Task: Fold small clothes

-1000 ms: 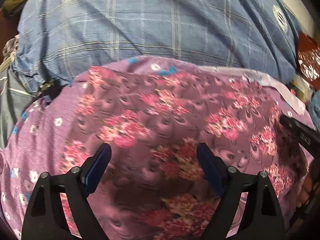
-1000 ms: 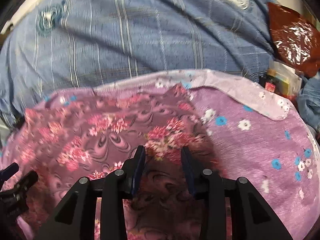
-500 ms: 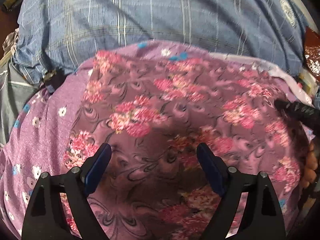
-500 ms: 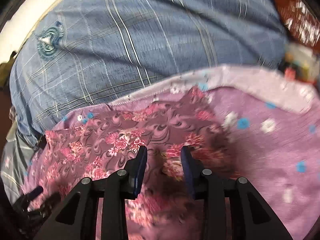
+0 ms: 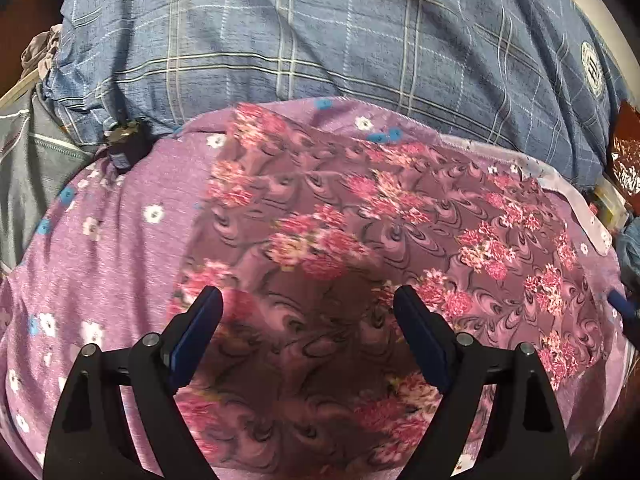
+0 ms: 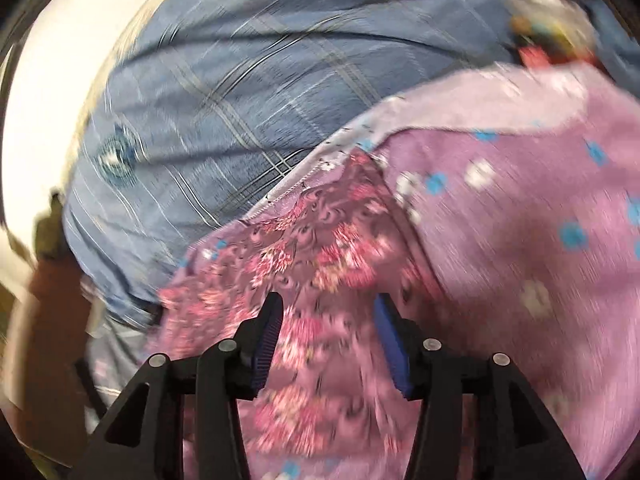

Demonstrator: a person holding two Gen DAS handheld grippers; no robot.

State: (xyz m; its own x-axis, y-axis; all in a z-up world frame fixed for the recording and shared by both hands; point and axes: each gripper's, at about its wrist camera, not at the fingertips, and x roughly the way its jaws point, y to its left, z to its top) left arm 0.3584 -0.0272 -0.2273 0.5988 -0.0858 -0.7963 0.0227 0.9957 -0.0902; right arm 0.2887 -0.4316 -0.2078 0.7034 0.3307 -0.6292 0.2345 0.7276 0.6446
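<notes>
The dark floral cloth (image 5: 340, 248), purple with pink flower clusters, lies spread across the centre and lower half of the left wrist view, on top of a lighter purple garment (image 5: 120, 248) dotted with small white and blue flowers. In the right wrist view the same floral cloth (image 6: 304, 264) fills the lower centre, with the lighter garment (image 6: 540, 220) to its right and a pale hem running diagonally along its upper edge.

The left claw (image 5: 308, 312) points forward over the floral cloth from the bottom of the frame, level, its blue-padded fingers (image 5: 200, 324) set wide apart with only fabric showing between them. Whether the tips touch the cloth cannot be told.

The right claw (image 6: 328, 316) enters from the bottom of its frame, fingers parted by a narrower gap, the floral cloth lying in that gap and not pinched. This view is tilted and heavily blurred.

Beyond the clothes, a blue plaid sheet (image 5: 320, 40) covers the upper half of the left view. A dark red patterned item (image 5: 626, 152) sits at the right edge.
</notes>
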